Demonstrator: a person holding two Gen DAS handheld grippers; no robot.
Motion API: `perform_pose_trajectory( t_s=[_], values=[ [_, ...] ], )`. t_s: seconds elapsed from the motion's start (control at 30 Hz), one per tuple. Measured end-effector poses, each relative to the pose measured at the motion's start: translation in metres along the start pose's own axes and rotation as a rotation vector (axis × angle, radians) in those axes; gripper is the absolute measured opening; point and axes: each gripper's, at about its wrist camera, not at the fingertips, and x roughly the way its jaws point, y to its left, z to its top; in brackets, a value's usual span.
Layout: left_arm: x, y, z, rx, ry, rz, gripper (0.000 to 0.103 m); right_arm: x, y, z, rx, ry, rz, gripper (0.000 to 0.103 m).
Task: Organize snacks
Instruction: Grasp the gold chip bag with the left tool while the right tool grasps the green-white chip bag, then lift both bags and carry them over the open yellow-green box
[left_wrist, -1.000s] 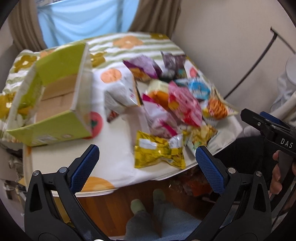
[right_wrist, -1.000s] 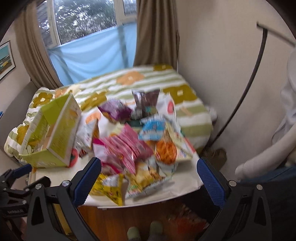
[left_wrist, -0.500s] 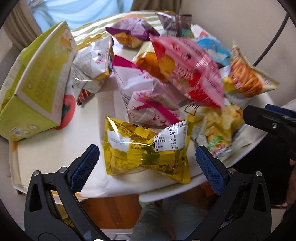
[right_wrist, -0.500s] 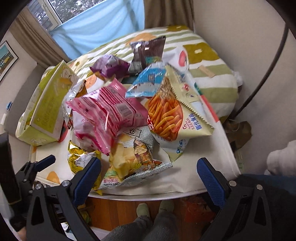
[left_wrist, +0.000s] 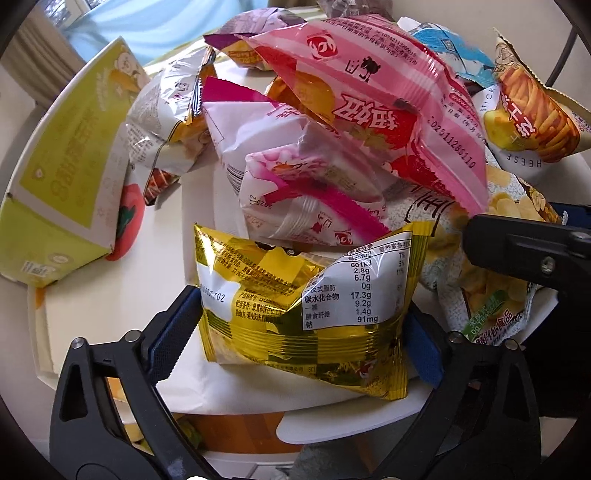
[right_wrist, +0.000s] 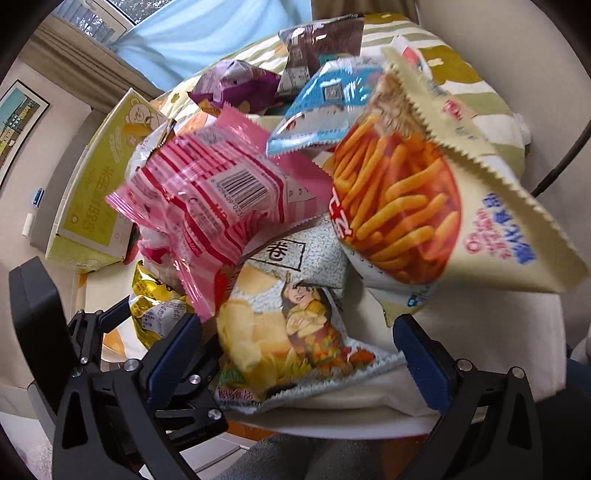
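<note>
A heap of snack bags lies on a white table (left_wrist: 155, 258). My left gripper (left_wrist: 299, 336) is open, its blue pads on either side of a gold foil bag (left_wrist: 306, 295) at the table's front edge; the bag also shows in the right wrist view (right_wrist: 151, 306). My right gripper (right_wrist: 295, 354) is open around a grey potato-chip bag (right_wrist: 291, 325), which also shows in the left wrist view (left_wrist: 491, 295). Behind lie a pink striped bag (left_wrist: 376, 96) (right_wrist: 218, 199) and a cream bag of orange sticks (right_wrist: 424, 199) (left_wrist: 532, 114).
A yellow-green cardboard box (left_wrist: 66, 177) (right_wrist: 99, 192) lies on its side at the table's left. Purple (right_wrist: 236, 85), blue (right_wrist: 328, 107) and brown (right_wrist: 321, 40) bags lie at the back. A striped flowered bed (right_wrist: 461, 70) stands behind, a wall to the right.
Both grippers have moved down and forward to the table's front edge. The left now straddles the gold bag and the right straddles the chip bag. Both stay open.
</note>
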Motion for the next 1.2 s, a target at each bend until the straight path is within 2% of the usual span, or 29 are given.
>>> perform_pose_trajectory(
  t_s=[0.1, 0.3, 0.63, 0.67, 0.7, 0.77, 0.9, 1.2],
  values=[
    [0.001, 0.004, -0.003, 0.014, -0.004, 0.002, 0.090, 0.004, 0.000, 0.000, -0.008, 0.013, 0.014, 0.103],
    [0.002, 0.019, -0.005, -0.003, -0.013, -0.019, 0.085, 0.018, 0.004, 0.006, -0.022, 0.040, 0.034, 0.103],
    [-0.017, 0.039, -0.014, -0.050, -0.035, -0.030, 0.083, 0.024, 0.003, 0.006, -0.030, 0.046, 0.023, 0.101],
    [-0.019, 0.039, -0.015, -0.051, -0.040, -0.031, 0.083, 0.023, 0.002, 0.005, -0.033, 0.043, 0.013, 0.097],
    [-0.021, 0.039, -0.015, -0.050, -0.044, -0.031, 0.083, 0.023, 0.002, 0.003, -0.038, 0.046, 0.003, 0.087],
    [-0.025, 0.038, -0.014, -0.049, -0.052, -0.033, 0.083, 0.021, 0.001, 0.002, -0.041, 0.043, -0.001, 0.085],
    [-0.038, 0.037, -0.015, -0.057, -0.072, -0.039, 0.083, 0.012, -0.001, -0.002, -0.047, 0.026, -0.017, 0.075],
    [-0.080, 0.049, -0.013, -0.075, -0.143, -0.038, 0.083, -0.022, 0.014, -0.006, -0.059, -0.034, -0.029, 0.064]
  ],
)
